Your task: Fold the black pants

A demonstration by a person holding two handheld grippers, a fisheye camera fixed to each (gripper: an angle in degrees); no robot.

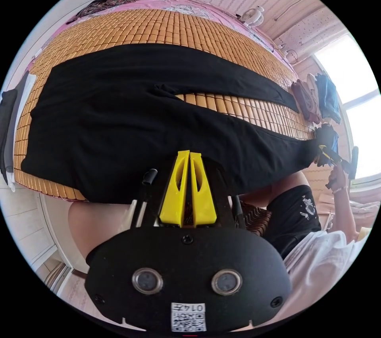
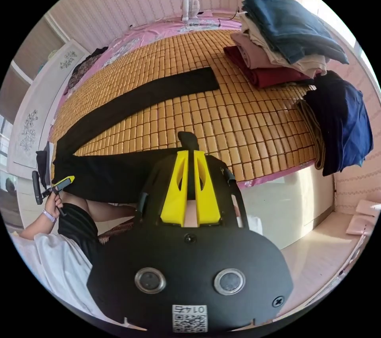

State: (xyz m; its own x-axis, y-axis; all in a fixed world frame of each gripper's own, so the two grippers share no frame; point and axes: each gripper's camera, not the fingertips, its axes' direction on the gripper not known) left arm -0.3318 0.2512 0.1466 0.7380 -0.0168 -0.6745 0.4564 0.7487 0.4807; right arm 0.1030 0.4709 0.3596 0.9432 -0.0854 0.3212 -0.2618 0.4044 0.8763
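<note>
The black pants [image 1: 131, 116] lie spread flat on the bed's bamboo mat [image 1: 158, 28], legs still apart in a V; no fold is yet made. The left hand-held gripper [image 1: 189, 155] pinches the near waist edge with jaws nearly closed. The right hand-held gripper [image 2: 191, 155] grips the near leg's hem just ahead of it. Every fold apparently remains to be done.

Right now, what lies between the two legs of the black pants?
Bare bamboo mat; in the right gripper view nothing sits between the legs of the black pants.
</note>
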